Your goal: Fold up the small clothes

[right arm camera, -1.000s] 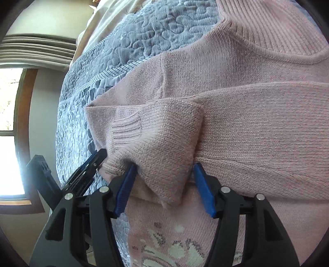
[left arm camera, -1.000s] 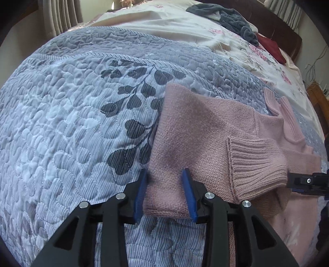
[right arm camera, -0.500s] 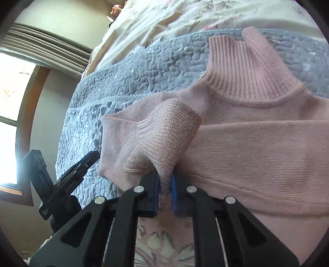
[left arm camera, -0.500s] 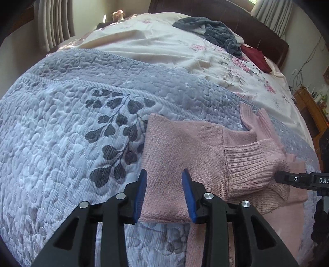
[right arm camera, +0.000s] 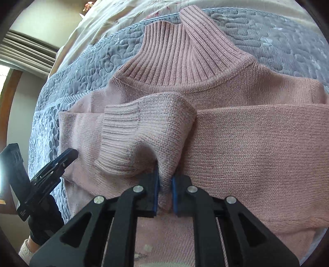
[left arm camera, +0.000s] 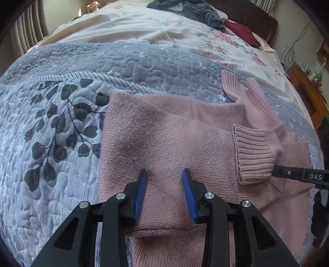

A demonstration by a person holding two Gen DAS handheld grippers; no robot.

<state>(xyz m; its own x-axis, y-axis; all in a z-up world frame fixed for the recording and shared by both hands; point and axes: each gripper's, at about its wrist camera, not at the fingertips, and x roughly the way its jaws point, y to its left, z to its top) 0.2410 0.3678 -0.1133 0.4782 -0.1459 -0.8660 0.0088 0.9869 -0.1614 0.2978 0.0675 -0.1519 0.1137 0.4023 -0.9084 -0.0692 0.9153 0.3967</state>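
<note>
- Grey quilted bedspread (left arm camera: 61, 127) with dark leaf print covers the near end of a bed; a cream floral sheet (left arm camera: 164, 26) lies beyond it, with dark clothes (left arm camera: 191, 8) heaped at the far end
- Pink knit sweater (left arm camera: 164, 139) lies on the bedspread, collar away, one sleeve folded across the body
- Left gripper (left arm camera: 164, 189) hovers over the folded sleeve, fingers spread apart, gripping nothing
- Right gripper (right arm camera: 164, 184) pinches a fold of the sleeve near its ribbed cuff (right arm camera: 119, 139), fingers clamped on the knit

White letters "DAS", possibly cut off, on right gripper (left arm camera: 300, 176)
</note>
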